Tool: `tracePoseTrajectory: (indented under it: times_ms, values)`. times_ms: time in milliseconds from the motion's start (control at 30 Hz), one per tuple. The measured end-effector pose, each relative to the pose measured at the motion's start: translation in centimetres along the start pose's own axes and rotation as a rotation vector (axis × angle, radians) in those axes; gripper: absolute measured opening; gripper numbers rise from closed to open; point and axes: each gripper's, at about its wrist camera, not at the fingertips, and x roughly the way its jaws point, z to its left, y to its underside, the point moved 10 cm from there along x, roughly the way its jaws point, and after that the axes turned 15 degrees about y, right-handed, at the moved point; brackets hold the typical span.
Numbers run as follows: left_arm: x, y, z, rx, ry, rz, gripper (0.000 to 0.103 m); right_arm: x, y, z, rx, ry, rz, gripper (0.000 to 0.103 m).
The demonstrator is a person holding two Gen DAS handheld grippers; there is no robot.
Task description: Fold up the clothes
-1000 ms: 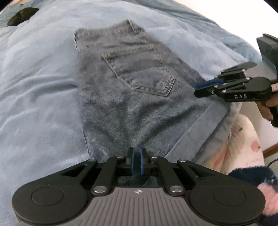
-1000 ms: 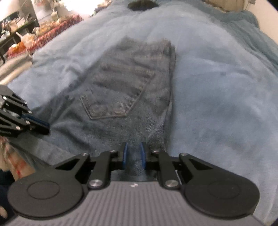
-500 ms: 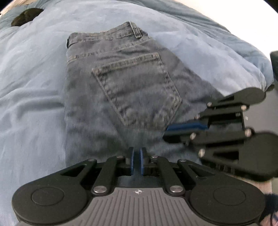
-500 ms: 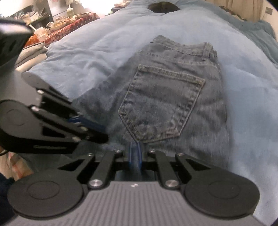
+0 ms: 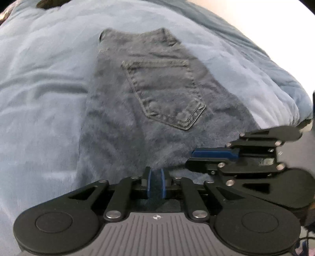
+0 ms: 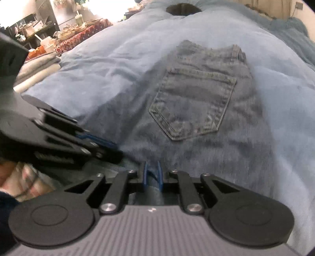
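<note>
- The jeans (image 5: 157,110) lie on the blue blanket (image 5: 43,94), back pocket (image 5: 167,94) up, waistband at the far end. Their near end is cut off behind my two grippers in both views.
- My left gripper (image 5: 155,183) is clamped on denim; cloth fills the narrow gap between its blue pads.
- My right gripper (image 6: 152,177) holds the near edge of the jeans too, its fingers slightly apart with cloth between them.
- Both views are blurred; the stitching is hard to read, and the dark thing (image 6: 183,8) at the far edge of the blanket cannot be identified.
- The cluttered table (image 6: 78,31) at the far left is too small to make out.
- Compared with half a second ago, the pocket sits farther from my left gripper, and the gap between my right gripper's fingers has widened a little.
</note>
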Motion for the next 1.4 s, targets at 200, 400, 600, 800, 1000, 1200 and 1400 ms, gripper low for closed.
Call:
tracePoseTrajectory:
  times_ms: [200, 400, 600, 800, 1000, 1200, 1400]
  values:
    - [-1.1, 0.7, -0.2, -0.011, 0.007, -0.045, 0.01, -2.4, 0.2, -1.3, 0.081, -0.016, -0.013, 0.011]
    - [-2.7, 1.5, -1.1, 0.031, -0.044, -0.073, 0.02, -6.5, 0.9, -2.4, 0.053, 0.063, -0.102, 0.02]
    - [-3.0, 2.5, 0.2, -0.021, -0.023, -0.096, 0.016, -4.6, 4.7, -4.1, 0.129, 0.071, -0.051, 0.016]
    - [-5.4, 1.6, -0.1, -0.023, -0.051, -0.154, 0.015, -7.4, 3.9, -5.3, 0.166, 0.071, -0.107, 0.021]
    - [-7.1, 1.7, 1.0, -0.041, -0.11, -0.176, 0.019, -7.4, 3.2, -8.8, 0.162, 0.187, -0.124, 0.026]
    - [-6.5, 5.3, 3.9, -0.139, -0.064, -0.166, 0.012, -5.5, 6.9, -10.5, 0.232, 0.171, -0.089, 0.025]
    - [-8.2, 5.0, 3.1, -0.156, -0.05, -0.182, 0.012, -8.2, 5.9, -10.5, 0.255, 0.146, -0.114, 0.035]
